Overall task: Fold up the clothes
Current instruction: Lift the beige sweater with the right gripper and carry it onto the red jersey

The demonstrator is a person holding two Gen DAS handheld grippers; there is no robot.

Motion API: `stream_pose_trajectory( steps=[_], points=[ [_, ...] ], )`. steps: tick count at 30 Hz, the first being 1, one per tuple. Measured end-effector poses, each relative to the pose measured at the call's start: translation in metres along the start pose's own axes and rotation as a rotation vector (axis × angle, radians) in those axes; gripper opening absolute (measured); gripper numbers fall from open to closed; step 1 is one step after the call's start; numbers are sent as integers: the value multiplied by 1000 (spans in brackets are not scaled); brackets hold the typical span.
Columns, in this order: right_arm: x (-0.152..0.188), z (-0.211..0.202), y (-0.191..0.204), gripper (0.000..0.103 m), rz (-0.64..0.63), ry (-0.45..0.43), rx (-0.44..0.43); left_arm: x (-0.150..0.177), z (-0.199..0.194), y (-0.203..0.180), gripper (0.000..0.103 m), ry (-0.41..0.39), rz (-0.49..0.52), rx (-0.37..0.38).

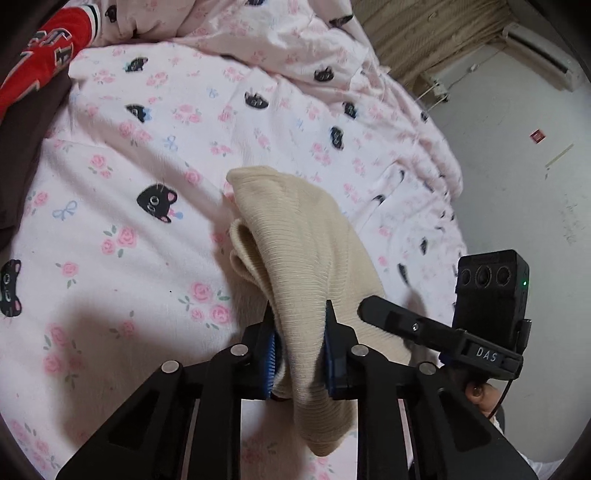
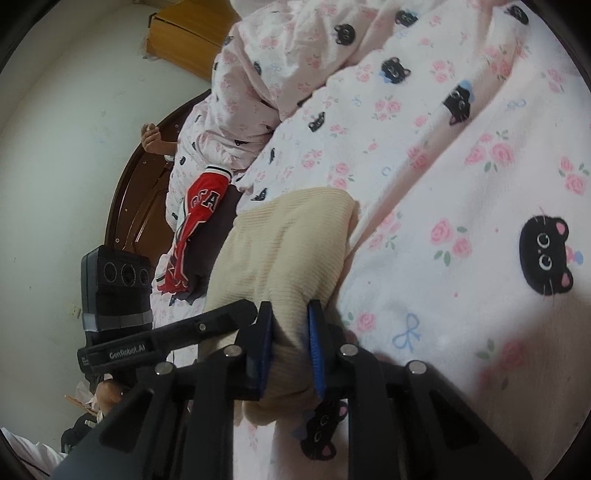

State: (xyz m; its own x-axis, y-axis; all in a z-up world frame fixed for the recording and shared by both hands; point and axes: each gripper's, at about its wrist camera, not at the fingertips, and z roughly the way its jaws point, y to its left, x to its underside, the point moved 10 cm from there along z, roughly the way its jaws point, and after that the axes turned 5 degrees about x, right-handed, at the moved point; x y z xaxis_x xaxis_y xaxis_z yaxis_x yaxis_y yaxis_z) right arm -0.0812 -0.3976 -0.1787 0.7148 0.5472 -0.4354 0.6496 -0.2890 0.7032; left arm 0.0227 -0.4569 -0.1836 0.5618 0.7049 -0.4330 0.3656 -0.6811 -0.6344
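The left gripper (image 1: 299,347) has its blue-padded jaws pressed together on a bunched fold of a beige ribbed knit garment (image 1: 295,236). The right gripper (image 2: 290,350) is likewise clamped on the same beige cloth. Between them the garment is lifted, doubled over on itself; in the left wrist view it runs from the jaws toward 12 o'clock, its far rounded end near or touching the pink bedsheet (image 1: 129,206) printed with roses and black cat faces. A rumpled matching quilt (image 1: 258,33) lies at 12 o'clock. A red lettered garment on dark cloth (image 1: 40,70) sits at 10 o'clock, unfolded-looking. Judging by this, the beige piece is partway through a fold, not laid flat; how many folds it holds cannot be told.
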Motion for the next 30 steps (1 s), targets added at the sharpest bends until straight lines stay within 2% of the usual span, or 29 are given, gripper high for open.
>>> stream_pose_trajectory(
  steps=[5,8,12,21,25,30],
  points=[
    [-11,-13,32,16,-71,-40,-10,-10,-25,-16,16,-72,67,-9],
    [-18,-16,59,16,-120,-46,-26,-19,-56,-19,16,-128,87,-27],
    [-31,-1,106,16,-211,-36,-47,-39,-98,-7,16,-202,110,-110],
    [-58,81,217,16,-407,2,-76,-81,-179,68,16,-284,56,-283],
    [-67,123,245,16,-446,17,-74,-101,-208,106,16,-310,32,-359],
    [-71,178,254,16,-468,56,-17,-108,-208,158,17,-294,-23,-433]
  ],
)
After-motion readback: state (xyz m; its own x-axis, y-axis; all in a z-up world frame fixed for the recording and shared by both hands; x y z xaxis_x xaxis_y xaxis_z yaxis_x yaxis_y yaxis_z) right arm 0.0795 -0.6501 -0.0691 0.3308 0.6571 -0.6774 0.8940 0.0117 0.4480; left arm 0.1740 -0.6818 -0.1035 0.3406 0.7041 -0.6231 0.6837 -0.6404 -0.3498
